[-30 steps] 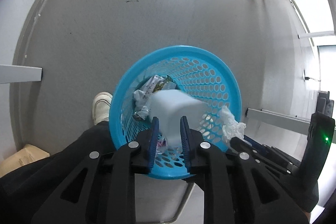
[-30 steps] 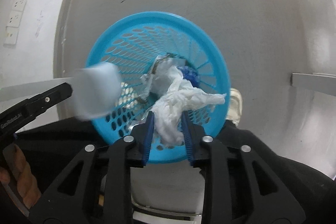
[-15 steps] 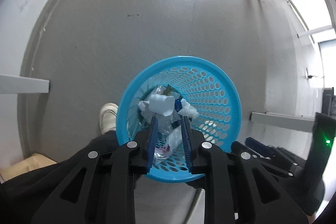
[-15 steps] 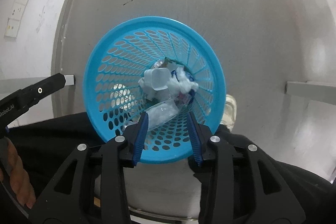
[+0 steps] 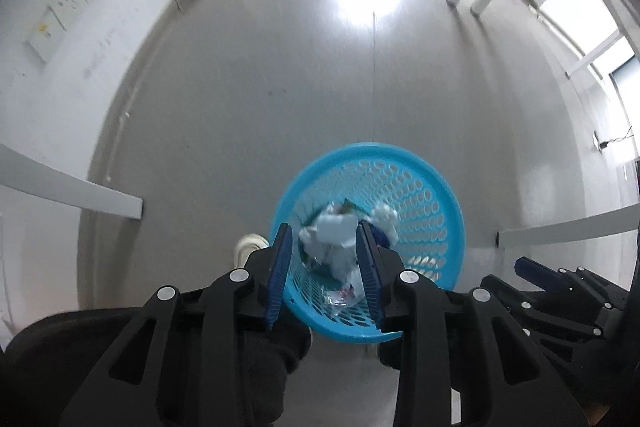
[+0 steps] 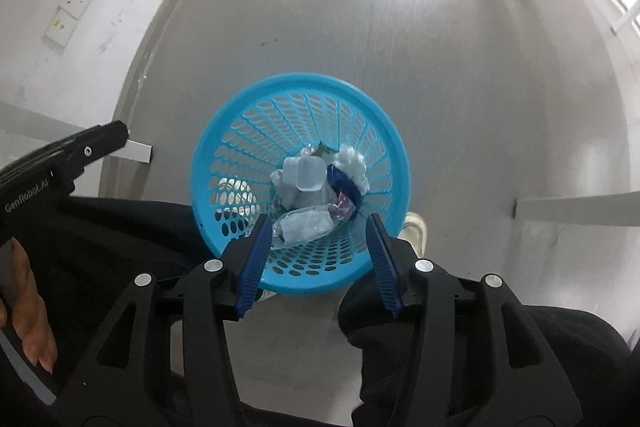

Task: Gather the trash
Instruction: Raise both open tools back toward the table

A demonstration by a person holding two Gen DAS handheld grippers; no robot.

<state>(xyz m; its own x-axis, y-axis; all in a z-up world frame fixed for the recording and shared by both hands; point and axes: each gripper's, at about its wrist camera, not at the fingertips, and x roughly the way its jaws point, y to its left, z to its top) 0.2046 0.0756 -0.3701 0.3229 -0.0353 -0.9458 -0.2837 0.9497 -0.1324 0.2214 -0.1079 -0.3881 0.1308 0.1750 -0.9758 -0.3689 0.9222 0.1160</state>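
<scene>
A round blue mesh basket (image 5: 436, 187) (image 6: 248, 131) stands on the grey floor below both grippers. Inside it lie a white plastic cup (image 6: 306, 173) (image 5: 334, 227), crumpled white tissue (image 6: 354, 163) (image 5: 386, 217), a clear plastic bottle (image 6: 304, 225) and a dark blue wrapper (image 6: 344, 185). My left gripper (image 5: 325, 273) hangs high over the basket, its jaws opening with nothing between them. My right gripper (image 6: 316, 259) is also above the basket, jaws opening and empty. The left gripper (image 6: 60, 159) shows at the left edge of the right wrist view.
A person's dark trouser legs (image 6: 100, 259) and white shoes (image 6: 416, 231) (image 5: 250, 247) flank the basket. White table legs (image 5: 72, 187) (image 6: 576, 211) stand on both sides. Wall sockets (image 6: 76, 3) sit on the white wall at left. A hand (image 6: 28, 311) holds the left gripper.
The cup and the tissue left the grippers and now lie in the basket. Both grippers rose away from the basket and their jaws widened; more floor shows.
</scene>
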